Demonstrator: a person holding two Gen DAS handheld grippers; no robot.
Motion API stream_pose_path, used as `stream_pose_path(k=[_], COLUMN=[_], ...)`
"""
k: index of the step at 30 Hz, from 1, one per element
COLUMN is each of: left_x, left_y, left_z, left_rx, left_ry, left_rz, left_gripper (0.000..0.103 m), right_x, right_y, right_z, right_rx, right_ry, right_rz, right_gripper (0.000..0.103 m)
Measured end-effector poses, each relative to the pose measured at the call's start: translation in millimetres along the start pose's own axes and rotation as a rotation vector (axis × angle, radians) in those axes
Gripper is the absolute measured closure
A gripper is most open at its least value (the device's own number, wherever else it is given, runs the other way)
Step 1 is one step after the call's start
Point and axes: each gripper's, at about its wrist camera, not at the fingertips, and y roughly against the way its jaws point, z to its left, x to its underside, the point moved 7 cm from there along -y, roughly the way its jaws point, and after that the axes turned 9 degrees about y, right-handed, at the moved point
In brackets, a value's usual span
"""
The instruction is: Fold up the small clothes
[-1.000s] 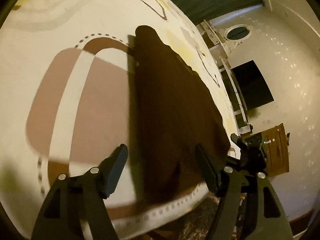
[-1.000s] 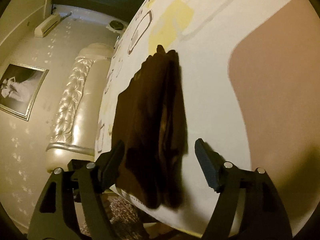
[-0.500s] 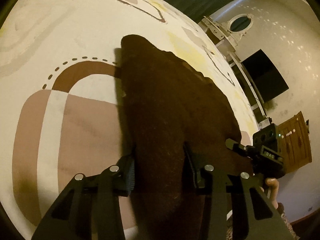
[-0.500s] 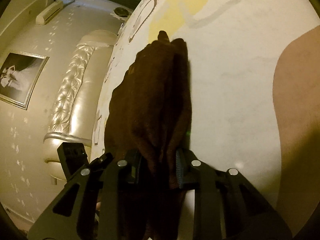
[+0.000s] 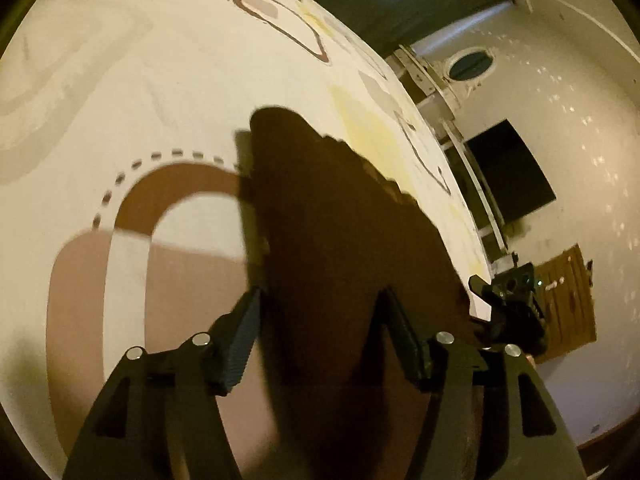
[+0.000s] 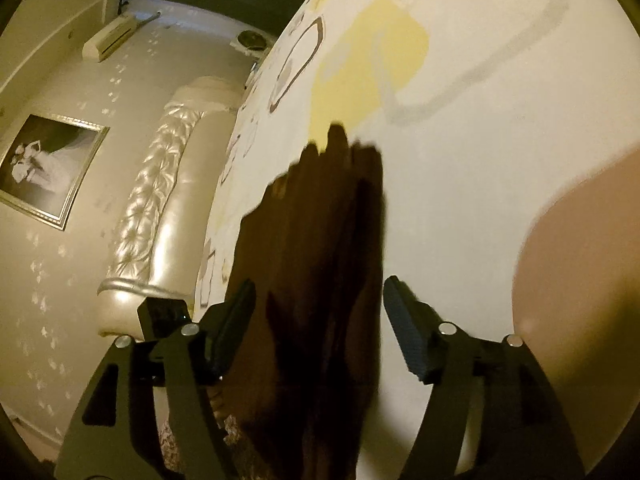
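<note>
A dark brown garment lies folded in a long strip on the patterned cream bedspread, its near end at the bed's edge. My left gripper straddles that near end; its jaws are opening, the cloth lies between them and the pads are off it. In the right wrist view the same garment runs away from my right gripper, whose jaws are also opening around the cloth without pressing it. Each view catches the other gripper at the side: the right gripper, the left gripper.
A tufted pale headboard borders the bed at one side, with a framed picture and an air conditioner on the wall. A dark screen and a wooden cabinet stand past the other side of the bed.
Both grippers went from wide apart to closed on the garment's near end, then spread apart again. The garment now lies a little further onto the bed.
</note>
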Motion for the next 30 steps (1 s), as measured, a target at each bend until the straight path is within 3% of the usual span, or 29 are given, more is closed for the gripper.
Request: stream_pose_path(k=[5,7,8,9,11,19,28,30], left_x=[-24,-32,-35,-37,-39,-57,-75,-73], left_y=[-18,-24,-28,-31,-33,-27,-42,-40], left_z=[-6,-7,-5,-2,2,-12,5,6], left_rx=[-0.022,-0.036,-0.067,-0.082,-0.064,-0.084,-0.11,-0.107], left_ry=[-0.023,-0.041,-0.053,-0.055,-0.036,-0.101,-0.056,-0.049], left_rz=[0.012,0.01,0.005,0.013,0.019,-0.047,-0.04,-0.041], left_gripper=[0.04,0.047,0.065,0.081,0.088,0.089,0.088,0.085], right_x=[-28,-35,-37,-37,-35,-50,-74,-73], right_y=[-28,-40,-48,-54,-63,-57,-77,-78], right_z=[-1,3,6,7,8,24,4,-3], right_rx=[-0.002,0.014,0.029,0.038,0.032,0.045,0.065,0.037], right_ry=[0.016,0.045,0.072,0.085,0.093,0.21,0.135,0.09], right_rz=[0.016,0.042,0.066,0.088,0.118,0.028,0.038,0.045], right_gripper=[0.035,0.038,0.051,0.077,0.08,0.082,0.082,0.08])
